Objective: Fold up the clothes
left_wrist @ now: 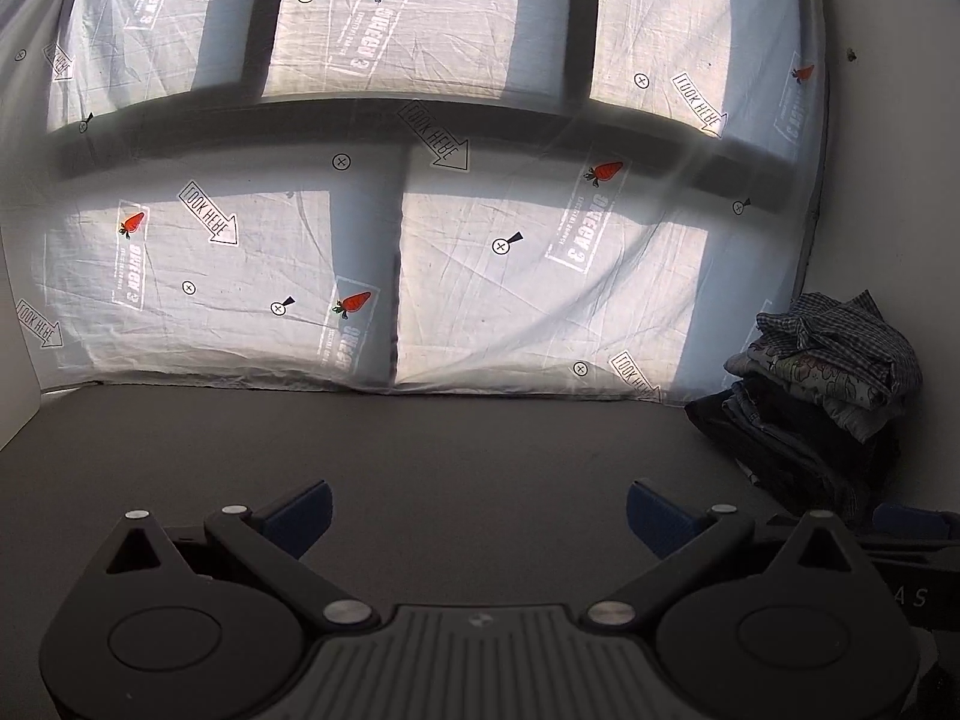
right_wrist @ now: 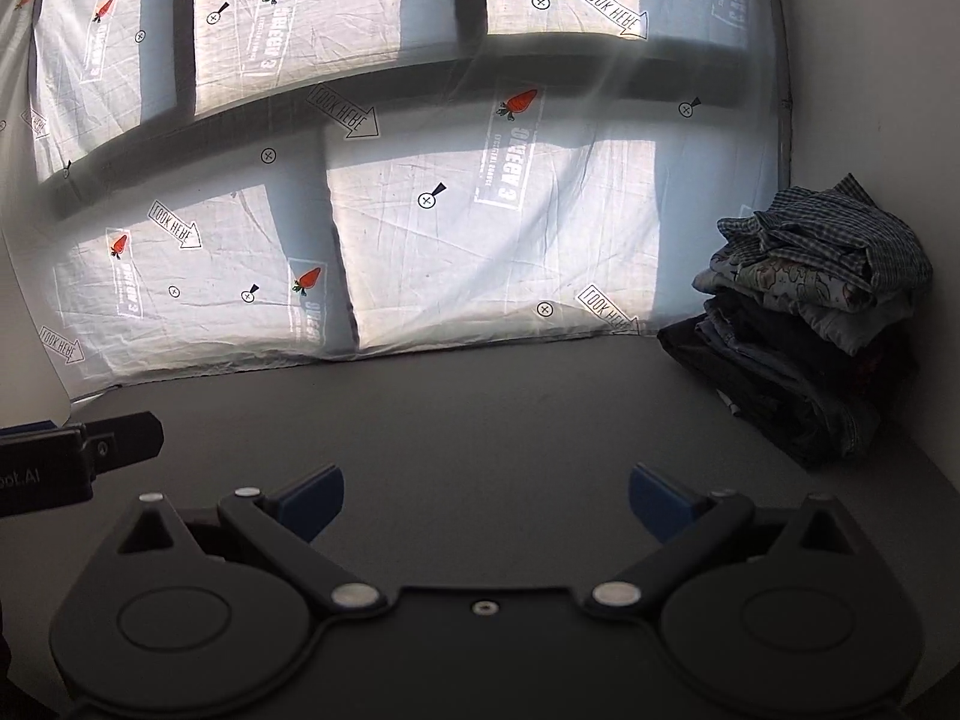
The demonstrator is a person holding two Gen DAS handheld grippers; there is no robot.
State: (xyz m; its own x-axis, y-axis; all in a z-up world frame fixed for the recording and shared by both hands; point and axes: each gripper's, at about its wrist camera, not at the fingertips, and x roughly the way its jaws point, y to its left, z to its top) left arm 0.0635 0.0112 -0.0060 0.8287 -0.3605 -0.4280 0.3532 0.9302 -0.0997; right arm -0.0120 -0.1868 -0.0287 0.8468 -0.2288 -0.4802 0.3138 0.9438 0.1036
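Observation:
A pile of clothes [left_wrist: 822,396] sits in the far right corner of the dark grey table [left_wrist: 456,450], with a crumpled checked shirt [left_wrist: 834,330] on top and dark denim beneath. The same pile of clothes [right_wrist: 810,324] shows at the right in the right wrist view, its checked shirt [right_wrist: 834,234] uppermost. My left gripper [left_wrist: 478,513] hovers low over bare table, open, nothing between its blue fingers [left_wrist: 306,510]. My right gripper [right_wrist: 486,501] is also open and empty, with the pile ahead to its right. The left gripper's body [right_wrist: 78,456] pokes in at the left edge.
A white printed sheet [left_wrist: 420,210] with carrots and "LOOK HERE" arrows hangs across the back, lit from behind. White walls [right_wrist: 870,90] close in the right side and the left side [left_wrist: 18,396]. Bare table surface [right_wrist: 480,408] stretches ahead of both grippers.

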